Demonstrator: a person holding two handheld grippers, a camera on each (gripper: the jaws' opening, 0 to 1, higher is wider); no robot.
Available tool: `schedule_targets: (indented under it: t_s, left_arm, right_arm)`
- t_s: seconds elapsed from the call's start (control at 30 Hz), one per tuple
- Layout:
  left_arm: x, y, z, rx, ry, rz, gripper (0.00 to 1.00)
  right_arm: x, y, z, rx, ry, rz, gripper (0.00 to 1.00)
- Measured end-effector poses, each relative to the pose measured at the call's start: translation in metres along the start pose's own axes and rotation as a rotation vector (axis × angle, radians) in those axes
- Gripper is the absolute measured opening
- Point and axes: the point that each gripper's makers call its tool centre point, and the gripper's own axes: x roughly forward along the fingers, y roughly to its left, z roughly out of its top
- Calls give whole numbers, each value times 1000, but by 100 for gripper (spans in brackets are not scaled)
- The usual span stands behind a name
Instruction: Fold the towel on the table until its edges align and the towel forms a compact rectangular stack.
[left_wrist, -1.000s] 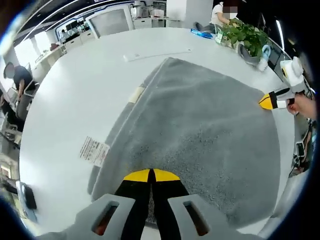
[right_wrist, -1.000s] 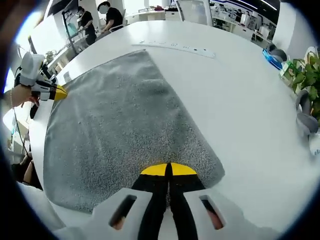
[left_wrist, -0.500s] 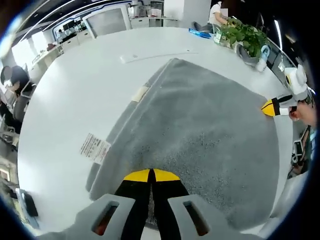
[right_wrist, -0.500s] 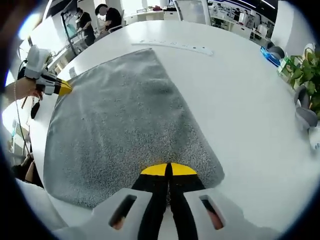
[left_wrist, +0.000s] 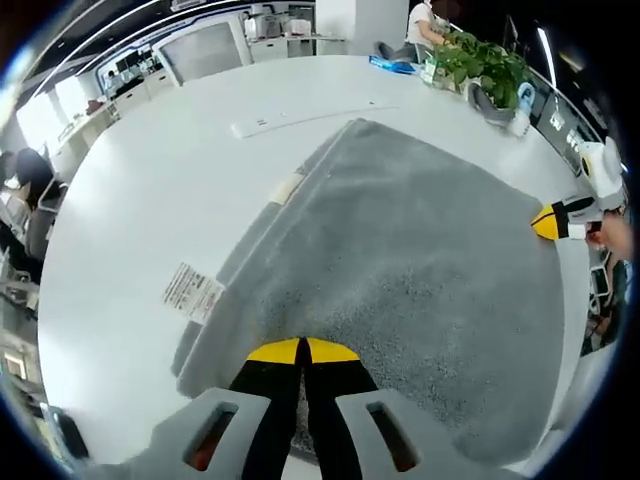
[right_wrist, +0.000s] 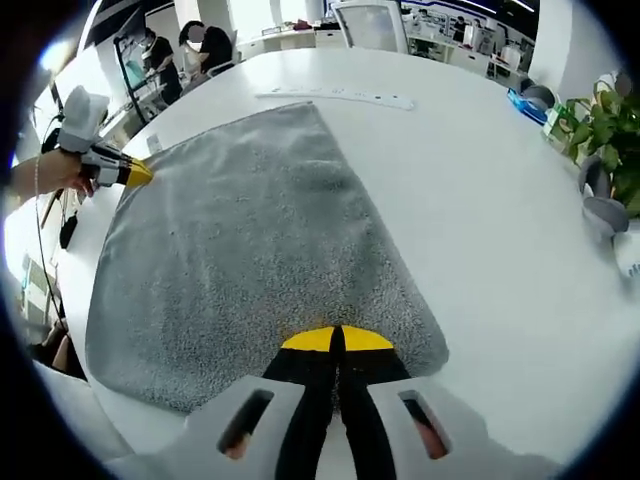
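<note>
In the left gripper view, the left gripper (left_wrist: 302, 352) has its yellow-tipped jaws pressed together on a corner of the grey towel (left_wrist: 420, 260), which lies spread over the white table (left_wrist: 150, 190) near its close edge. A white care label (left_wrist: 190, 293) sticks out from the towel's left edge onto the table. A second, smaller tag (left_wrist: 288, 187) sits farther along that same edge. Beyond the towel's far corner lies a long white strip (left_wrist: 300, 115). A potted plant (left_wrist: 480, 65) stands near the table's far right edge. The right gripper (left_wrist: 548, 221) comes in from the right, its tip at the towel's other near corner

In the right gripper view, the right gripper (right_wrist: 336, 341) is closed, pinching a towel (right_wrist: 250, 240) corner. The left gripper (right_wrist: 140, 172) appears at the left, touching the towel's corner, though its jaws are too small to judge there. The white strip (right_wrist: 340, 97) lies past the towel's far edge. The plant (right_wrist: 605, 110) stands at the table's (right_wrist: 480, 200) right edge
</note>
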Motion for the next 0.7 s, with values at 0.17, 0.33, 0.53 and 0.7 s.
schedule_targets:
  t_s: [0.17,0.33,0.53,0.7]
  left_arm:
    - [2,1,4,2,-4,-4,1]
    - [4,1,7,15,-7,-8,1]
    - [7,1,10,43,-18,-26,1]
    - [9,-1,14,82,-4,-37,1]
  right_arm:
    - [-2,2,-3,-18,1,-2,0]
    - [-2,2,-4,-25,5,-4,0]
    - [-4,2,-6,-7,-1,-3,0]
    - [-5,4,-10,-1,-5,-4,0]
